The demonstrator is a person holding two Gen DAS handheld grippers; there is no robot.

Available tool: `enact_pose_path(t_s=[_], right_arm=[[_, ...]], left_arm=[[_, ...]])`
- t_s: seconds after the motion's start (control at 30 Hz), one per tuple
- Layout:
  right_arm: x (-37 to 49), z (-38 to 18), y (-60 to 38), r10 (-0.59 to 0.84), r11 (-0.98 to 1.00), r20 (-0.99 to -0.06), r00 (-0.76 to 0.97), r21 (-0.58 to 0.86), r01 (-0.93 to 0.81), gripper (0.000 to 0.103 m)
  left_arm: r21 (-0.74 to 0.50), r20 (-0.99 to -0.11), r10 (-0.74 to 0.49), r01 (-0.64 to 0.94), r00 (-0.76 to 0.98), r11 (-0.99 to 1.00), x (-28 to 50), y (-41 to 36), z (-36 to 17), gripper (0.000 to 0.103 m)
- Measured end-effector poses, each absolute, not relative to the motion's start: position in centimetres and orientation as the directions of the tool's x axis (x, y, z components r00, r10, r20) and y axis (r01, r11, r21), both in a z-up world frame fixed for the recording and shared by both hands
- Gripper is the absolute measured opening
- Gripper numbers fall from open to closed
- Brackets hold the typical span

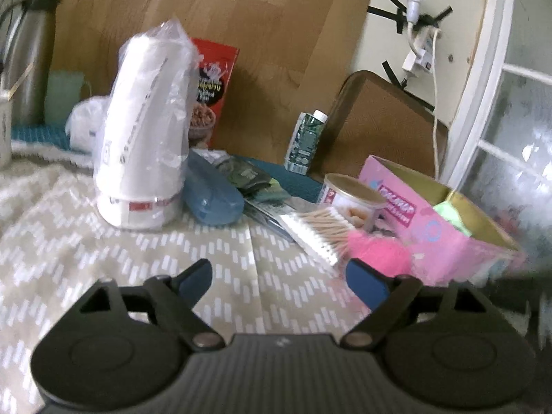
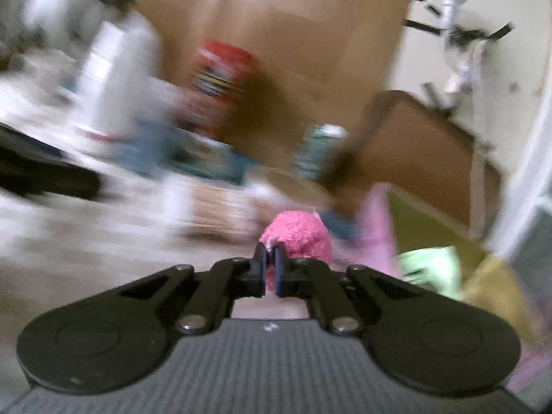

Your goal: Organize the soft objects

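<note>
A fluffy pink pom-pom ball (image 2: 300, 236) is pinched at its near edge by my right gripper (image 2: 270, 258), which is shut on it; this view is motion-blurred. It also shows in the left wrist view (image 1: 376, 252), just left of the open pink box (image 1: 407, 214). A light green soft object (image 1: 452, 215) lies inside that box, and shows in the right wrist view (image 2: 431, 269). My left gripper (image 1: 279, 272) is open and empty above the patterned cloth (image 1: 138, 258).
On the cloth stand a plastic-wrapped stack of white cups (image 1: 145, 138), a blue case (image 1: 210, 189), a pack of cotton swabs (image 1: 321, 231), a tin can (image 1: 352, 196), a red snack bag (image 1: 210, 79) and a green carton (image 1: 307, 141). A thermos (image 1: 27, 62) stands far left.
</note>
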State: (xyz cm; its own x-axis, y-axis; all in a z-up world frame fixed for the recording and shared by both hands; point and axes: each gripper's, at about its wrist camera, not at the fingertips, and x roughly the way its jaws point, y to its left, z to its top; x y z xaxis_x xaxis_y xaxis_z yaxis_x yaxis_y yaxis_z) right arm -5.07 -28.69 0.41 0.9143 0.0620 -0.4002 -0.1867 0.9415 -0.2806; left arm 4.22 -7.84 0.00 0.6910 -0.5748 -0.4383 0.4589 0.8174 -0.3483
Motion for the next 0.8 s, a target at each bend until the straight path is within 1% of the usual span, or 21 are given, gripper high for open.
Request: enact_pose_path(t_s=[0.03,0.07,0.13,0.2,0.27,0.37,0.4,0.47,0.57,0.67,0.8], right_arm=[[-6.0,0.4,-27.8,0.131,0.940,-0.415,0.900,-0.236,-0.246,0.007],[-6.6,0.2,-26.9,0.175,0.932,-0.415,0.893,-0.223,-0.287,0.007],[-7.3,-0.5,-24.7,0.224,0.907,-0.411,0.884,-0.244,-0.344,0.008],[-7.5,-1.2,-23.3,0.264,0.884,-0.409,0.873,-0.259,-0.389,0.015],[-7.6,-1.1,-23.1,0.310,0.872,-0.413,0.856,-0.235,-0.430,0.037],[-8.2,-0.4,-23.6,0.378,0.862,-0.389,0.840,-0.184,-0.472,0.049],[-8.5,-0.1,-23.9,0.395,0.863,-0.374,0.839,-0.162,-0.479,0.052],[-8.8,0.5,-24.8,0.418,0.869,-0.342,0.842,-0.121,-0.480,0.061],[-9.0,1.0,-26.2,0.420,0.886,-0.315,0.851,-0.064,-0.460,0.068],[-9.0,0.9,-27.7,0.393,0.908,-0.297,0.870,-0.024,-0.418,0.070],[-8.5,0.6,-28.9,0.326,0.937,-0.317,0.891,-0.017,-0.349,0.071]], left_arm=[[-0.374,-0.437,-0.588,0.457,0.680,0.807,4.3,-7.5,0.0,0.088],[-0.397,-0.434,-0.598,0.452,0.674,0.798,4.3,-7.1,-0.1,0.088],[-0.427,-0.434,-0.600,0.433,0.672,0.794,4.2,-6.1,-0.1,0.088],[-0.423,-0.446,-0.583,0.415,0.679,0.806,4.1,-5.4,0.0,0.087],[-0.409,-0.453,-0.568,0.406,0.687,0.817,3.7,-4.6,0.0,0.087],[-0.417,-0.451,-0.569,0.401,0.688,0.816,3.2,-3.4,0.1,0.087],[-0.429,-0.450,-0.579,0.404,0.680,0.808,3.1,-3.1,0.1,0.087],[-0.455,-0.446,-0.608,0.418,0.657,0.786,3.0,-2.8,0.2,0.087],[-0.467,-0.437,-0.648,0.458,0.624,0.756,2.6,-3.6,0.6,0.087],[-0.442,-0.438,-0.667,0.502,0.602,0.743,2.0,-5.1,1.0,0.088],[-0.436,-0.457,-0.683,0.526,0.570,0.730,2.2,-6.8,1.0,0.088]])
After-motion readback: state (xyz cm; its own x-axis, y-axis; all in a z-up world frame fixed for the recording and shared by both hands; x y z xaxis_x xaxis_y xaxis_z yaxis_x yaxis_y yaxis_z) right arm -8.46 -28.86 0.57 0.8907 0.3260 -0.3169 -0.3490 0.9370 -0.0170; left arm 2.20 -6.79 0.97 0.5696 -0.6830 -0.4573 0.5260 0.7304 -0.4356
